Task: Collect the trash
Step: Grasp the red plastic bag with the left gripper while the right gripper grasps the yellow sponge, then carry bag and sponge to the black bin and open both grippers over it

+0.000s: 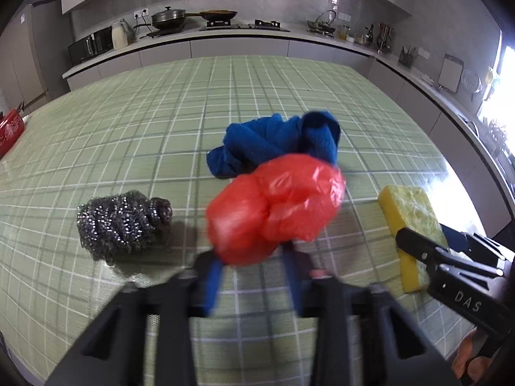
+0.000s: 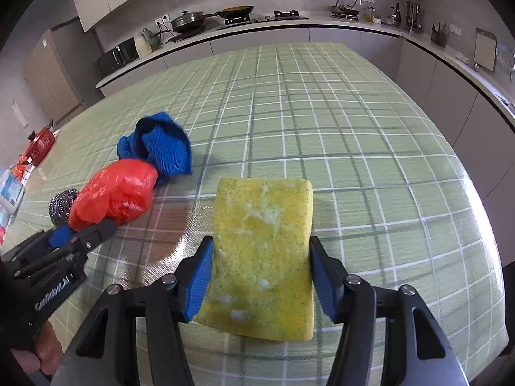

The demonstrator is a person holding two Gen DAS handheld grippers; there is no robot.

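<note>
Red plastic bag [image 1: 273, 206] is clamped at left gripper [image 1: 254, 276] fingertips; yellow sponge [image 2: 264, 257] lies lengthwise between right gripper [image 2: 260, 276] fingers, spread, unclosed

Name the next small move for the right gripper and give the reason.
Probably close the right gripper: its blue pads straddle the yellow sponge with slight gaps either side, and the sponge lies flat on the green checked table.

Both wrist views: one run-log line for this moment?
left gripper: holds red plastic bag | right gripper: astride yellow sponge | steel scourer, blue cloth: on table
</note>
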